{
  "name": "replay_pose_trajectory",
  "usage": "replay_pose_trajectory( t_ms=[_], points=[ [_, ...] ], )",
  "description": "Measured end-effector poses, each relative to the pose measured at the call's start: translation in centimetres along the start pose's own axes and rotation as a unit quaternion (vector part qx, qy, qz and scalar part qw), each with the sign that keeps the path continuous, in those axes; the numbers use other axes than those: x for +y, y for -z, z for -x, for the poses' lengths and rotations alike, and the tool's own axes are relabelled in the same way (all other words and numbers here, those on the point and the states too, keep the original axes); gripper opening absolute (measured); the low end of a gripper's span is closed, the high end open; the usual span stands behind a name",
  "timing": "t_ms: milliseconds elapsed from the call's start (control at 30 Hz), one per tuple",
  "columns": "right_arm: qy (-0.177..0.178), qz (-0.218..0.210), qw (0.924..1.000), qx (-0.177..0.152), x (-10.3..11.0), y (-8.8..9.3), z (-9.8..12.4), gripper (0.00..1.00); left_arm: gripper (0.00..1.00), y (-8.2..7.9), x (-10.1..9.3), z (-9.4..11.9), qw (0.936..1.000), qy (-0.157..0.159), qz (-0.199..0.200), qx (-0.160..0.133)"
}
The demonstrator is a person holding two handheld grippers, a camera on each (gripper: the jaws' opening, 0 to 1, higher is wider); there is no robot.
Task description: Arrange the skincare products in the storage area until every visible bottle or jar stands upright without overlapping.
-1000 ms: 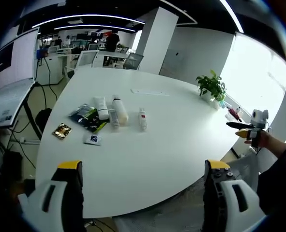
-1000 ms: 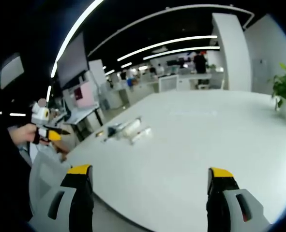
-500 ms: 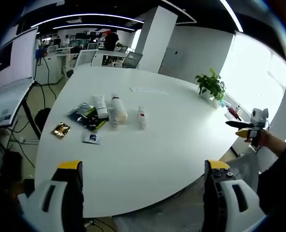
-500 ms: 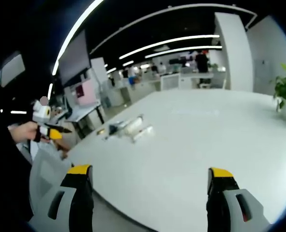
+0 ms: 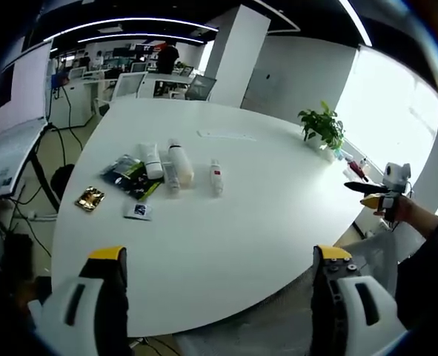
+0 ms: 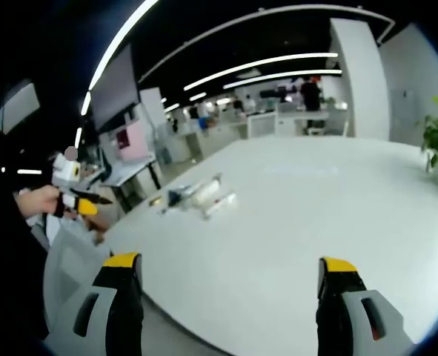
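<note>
- In the left gripper view, the left gripper (image 5: 217,278) rises from the bottom with its yellow-tipped jaws wide apart and nothing between them, held short of the near edge of the large white round-edged table (image 5: 226,230).
- In the right gripper view, the right gripper (image 6: 230,285) likewise stands with jaws spread and empty, over the table's near edge.
- Farther out on the tabletop, the skincare products lie flat in a loose cluster: a small white sachet (image 5: 138,211), a gold foil packet (image 5: 90,198), dark green-and-black packets (image 5: 131,178), a white squeeze tube (image 5: 153,161), a white cylindrical bottle (image 5: 181,164) and a slim white tube with a red mark (image 5: 216,178) set slightly apart.
- Beyond them, a green potted plant (image 5: 323,130) stands at the far edge.
</note>
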State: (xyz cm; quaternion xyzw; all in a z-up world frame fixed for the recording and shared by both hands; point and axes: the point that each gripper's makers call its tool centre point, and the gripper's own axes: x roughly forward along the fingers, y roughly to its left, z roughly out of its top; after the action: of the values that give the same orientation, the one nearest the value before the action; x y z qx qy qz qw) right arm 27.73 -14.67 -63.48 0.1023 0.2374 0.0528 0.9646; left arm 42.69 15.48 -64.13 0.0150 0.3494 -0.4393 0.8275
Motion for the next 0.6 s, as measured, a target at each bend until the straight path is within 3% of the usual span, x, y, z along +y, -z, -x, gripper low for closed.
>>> replay_pose_trajectory(
  t_ms=[600],
  points=[
    [-0.006,-0.005,0.9998,0.017,-0.9,-0.3,-2.0,1.0,0.99,-0.5,1.3,-1.6,0.9999,-0.001,0.01,0.014]
  ],
)
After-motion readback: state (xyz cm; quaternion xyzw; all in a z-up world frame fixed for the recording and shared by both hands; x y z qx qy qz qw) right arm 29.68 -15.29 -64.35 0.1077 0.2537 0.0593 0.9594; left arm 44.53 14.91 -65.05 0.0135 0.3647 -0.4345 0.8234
